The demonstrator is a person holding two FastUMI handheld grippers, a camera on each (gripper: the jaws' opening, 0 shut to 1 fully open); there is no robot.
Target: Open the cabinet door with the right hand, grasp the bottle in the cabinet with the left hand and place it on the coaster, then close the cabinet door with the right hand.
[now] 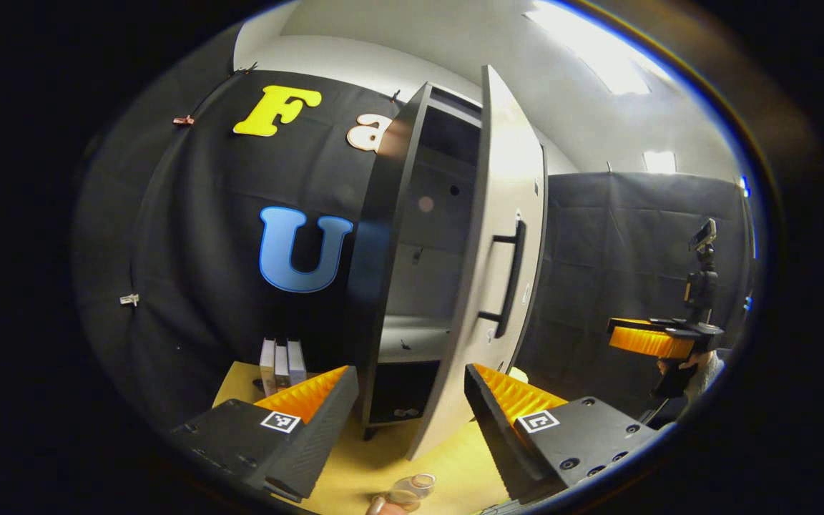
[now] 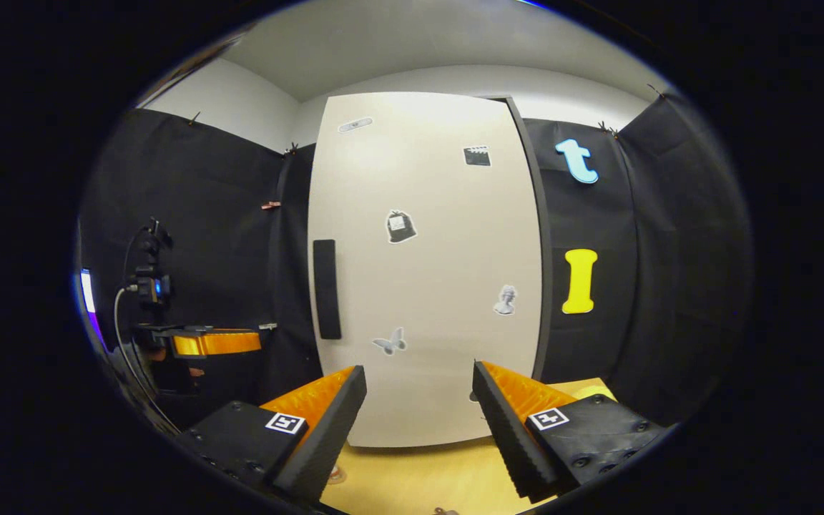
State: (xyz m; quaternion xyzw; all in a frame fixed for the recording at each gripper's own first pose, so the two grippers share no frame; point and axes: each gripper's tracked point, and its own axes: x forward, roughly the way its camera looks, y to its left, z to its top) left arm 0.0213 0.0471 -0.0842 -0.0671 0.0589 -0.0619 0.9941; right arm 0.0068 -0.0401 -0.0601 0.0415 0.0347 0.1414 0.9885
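In the left gripper view, the left gripper (image 1: 410,415) has its fingers spread apart, holding nothing. Just below them the bottle (image 1: 412,488) stands on the yellow table (image 1: 448,458). Beyond, the cabinet door (image 1: 505,272) hangs ajar. In the right gripper view, the right gripper (image 2: 419,418) is likewise spread and faces the door's front.

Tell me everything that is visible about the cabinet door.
The cabinet door is a tall, flat, pale panel that looks like painted wood. It stands upright and open, swung well away from the dark cabinet. A black bar handle runs vertically near its free edge, and several small stickers dot its front. Nothing touches it; both tools are open and apart from it.
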